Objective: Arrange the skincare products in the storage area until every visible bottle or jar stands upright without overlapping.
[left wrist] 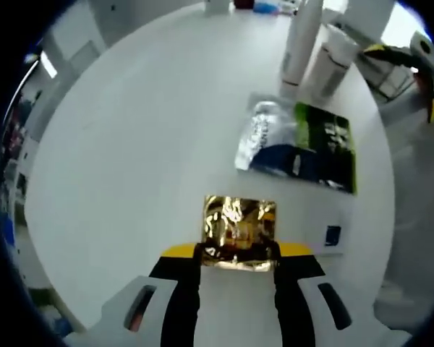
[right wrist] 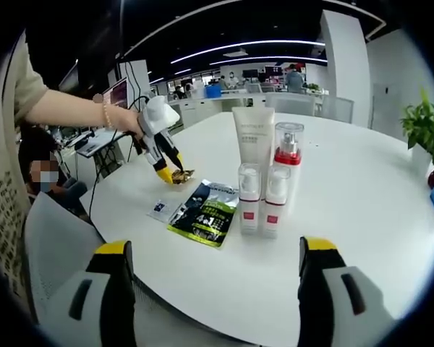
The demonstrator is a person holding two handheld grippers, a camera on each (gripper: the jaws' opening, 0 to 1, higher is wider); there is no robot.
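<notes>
Gold foil caught the light between the jaws of the left gripper (left wrist: 239, 253), which pinched a small gold sachet (left wrist: 239, 233) by its near edge, low over the white round table (left wrist: 130, 144). Beyond the sachet in the left gripper view lay a flat packet (left wrist: 304, 148), silver at one end, dark blue in the middle and green and black on its far side. Just beside it, nearer the camera, lay a small white card with a blue square (left wrist: 331, 237). Two white containers (left wrist: 315, 50) stood upright past the packet, close together.

From the right gripper view, the right gripper (right wrist: 213, 264) hung above the near edge of the table with its jaws spread wide and nothing between them. Four skincare items stood upright in a tight group on the table: a tall white tube (right wrist: 253, 136), a pump bottle with a red collar (right wrist: 288, 155), and two small bottles with red labels (right wrist: 262, 199) in front, side by side and touching or nearly so. The flat packet (right wrist: 206, 213) lay to their left, apart from them, with the white card (right wrist: 161, 210) just beside it. Farther left, a person's hand (right wrist: 130, 121) held the left gripper (right wrist: 175, 176) tilted down, the gold sachet (right wrist: 181, 175) at its tips close to the tabletop. A potted plant (right wrist: 427, 130) stood at the right edge.
</notes>
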